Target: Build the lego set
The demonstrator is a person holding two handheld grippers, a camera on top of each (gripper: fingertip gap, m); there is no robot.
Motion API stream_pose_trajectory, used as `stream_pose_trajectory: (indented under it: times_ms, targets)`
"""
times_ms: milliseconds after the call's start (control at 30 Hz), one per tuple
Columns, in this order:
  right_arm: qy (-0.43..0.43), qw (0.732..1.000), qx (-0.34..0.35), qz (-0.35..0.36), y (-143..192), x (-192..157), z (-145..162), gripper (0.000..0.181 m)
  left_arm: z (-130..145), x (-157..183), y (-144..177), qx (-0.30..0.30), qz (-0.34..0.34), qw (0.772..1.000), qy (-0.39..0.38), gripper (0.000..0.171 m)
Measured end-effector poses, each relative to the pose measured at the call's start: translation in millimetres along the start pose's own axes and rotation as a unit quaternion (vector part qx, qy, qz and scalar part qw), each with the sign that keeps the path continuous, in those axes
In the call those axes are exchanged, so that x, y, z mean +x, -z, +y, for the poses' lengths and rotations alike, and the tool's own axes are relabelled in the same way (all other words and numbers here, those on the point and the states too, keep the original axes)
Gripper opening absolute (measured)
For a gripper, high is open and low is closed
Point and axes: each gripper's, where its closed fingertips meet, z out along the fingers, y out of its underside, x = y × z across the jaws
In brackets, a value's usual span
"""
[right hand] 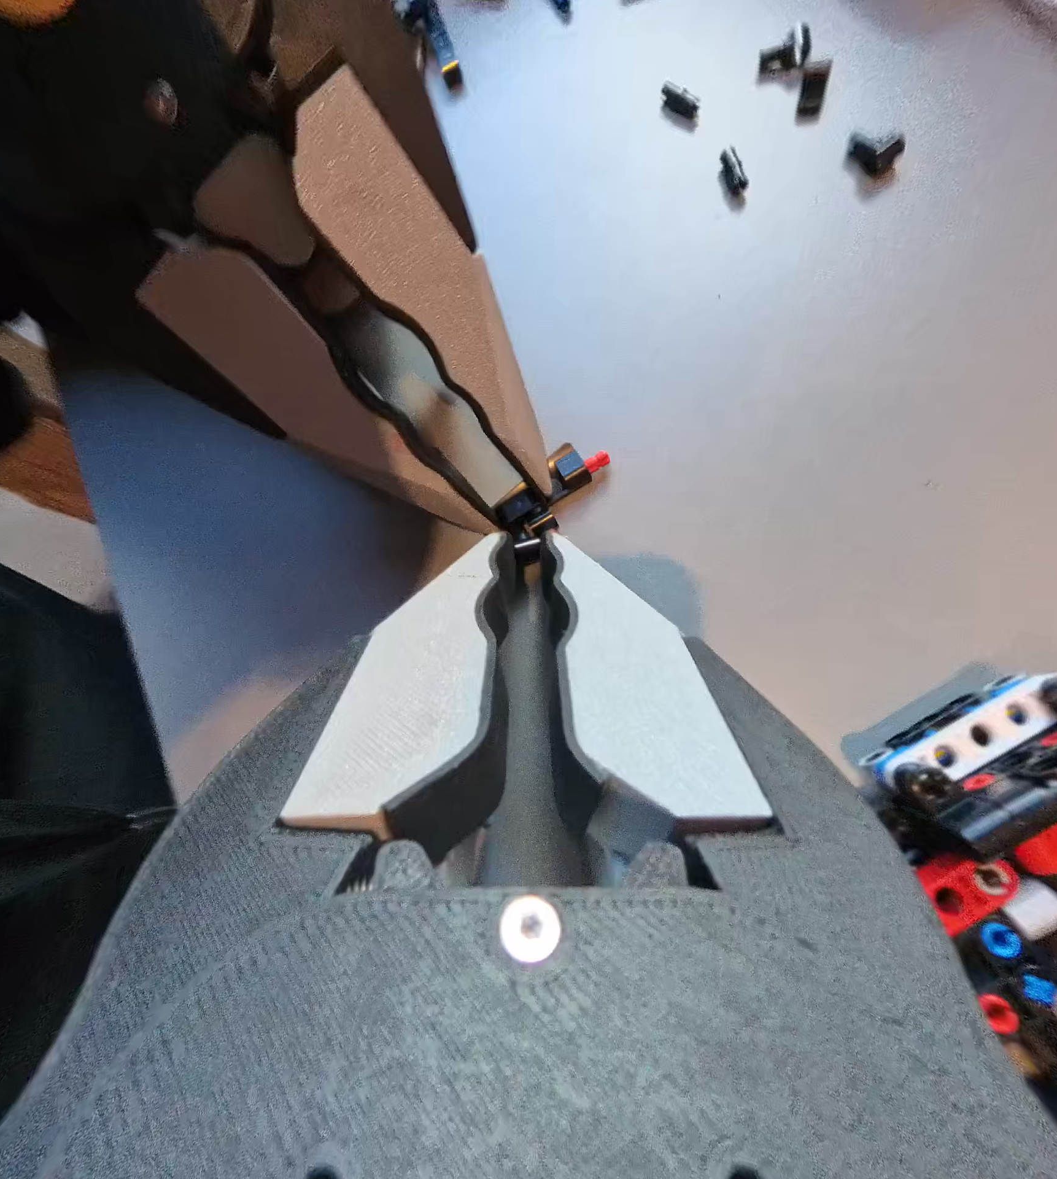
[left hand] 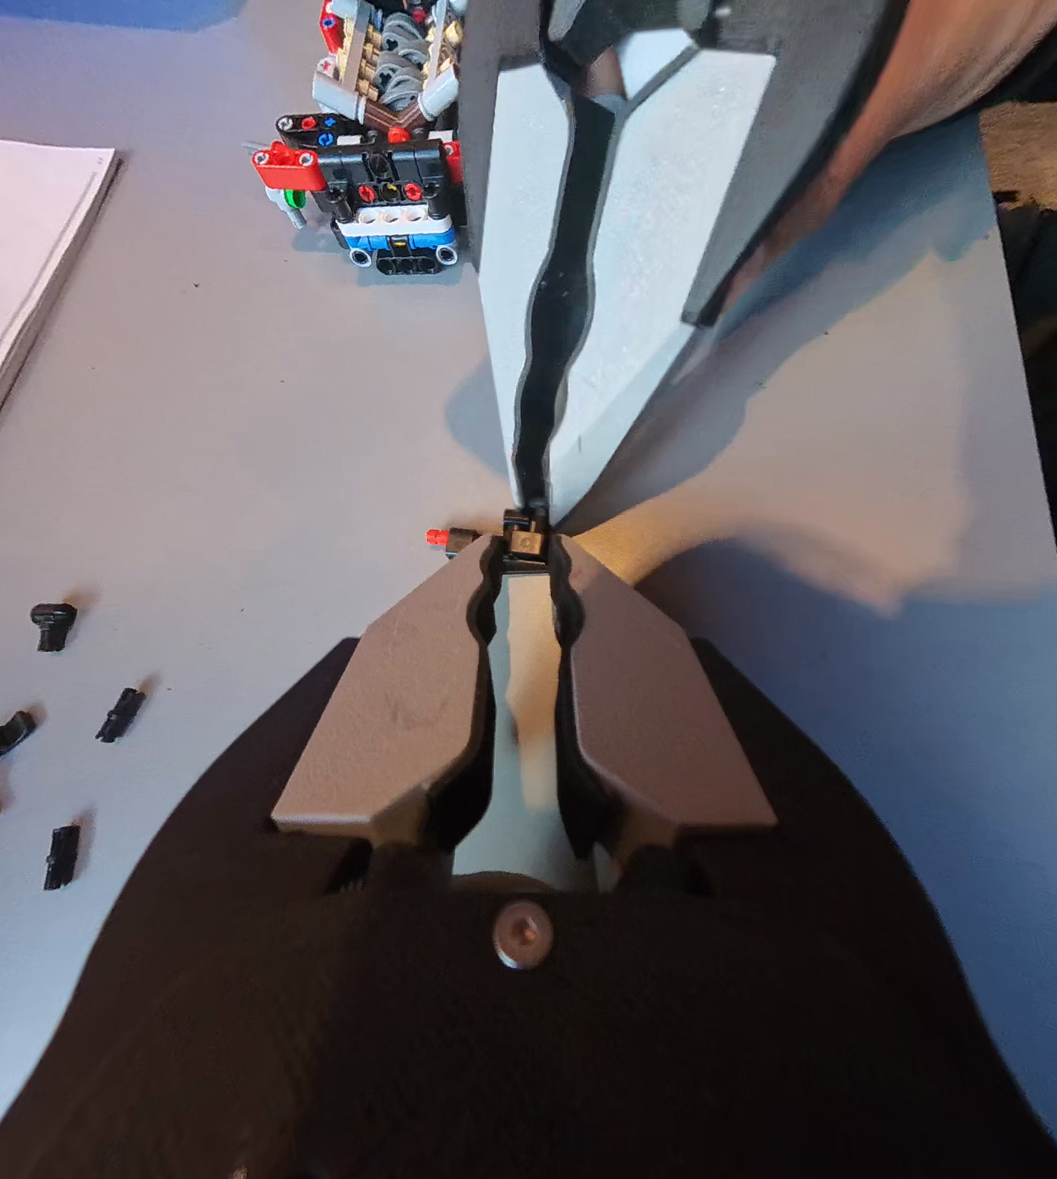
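Grey desk [left hand: 271,415], two grippers meeting tip to tip above it.
Left gripper [left hand: 523,548] jaws clamp a black connector [left hand: 524,542] (red pin [left hand: 435,536] alongside); right gripper [right hand: 527,550] jaws pinch a black pin [right hand: 526,548] against it.

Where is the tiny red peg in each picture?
Left wrist view: the red peg sits mid-frame, just left of the left gripper tips.
Right wrist view: the red peg sits mid-frame, up-right of the right gripper tips.
Shared landmark: the partly built lego model.
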Motion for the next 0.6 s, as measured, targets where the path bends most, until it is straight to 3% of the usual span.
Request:
stream_pose_trajectory:
  times_ms: [100,233,400,500,600]
  targets:
    - [-0.118,0.989,0.006,-0.090,2.5,-2.5,-0.1,0.004,-0.5,1.0,-0.5,0.003,0.012,1.000,0.007,0.011]
    - [-0.127,0.988,0.012,-0.082,1.7,-2.7,-1.3,0.004,0.1,1.0,0.1,0.003,0.017,1.000,0.017,0.011]
    - [0.018,0.998,0.012,0.060,-0.6,-2.1,0.5,0.005,0.8,1.2,0.9,0.002,0.019,1.000,0.024,0.011]
    - [0.168,0.975,-0.001,0.145,-2.8,0.8,1.0,0.005,1.8,0.4,2.0,0.001,0.019,0.999,0.030,0.011]
    - [0.184,0.973,-0.001,0.141,-2.9,1.3,0.0,0.006,2.2,-0.5,2.3,0.003,0.015,0.999,0.032,0.011]
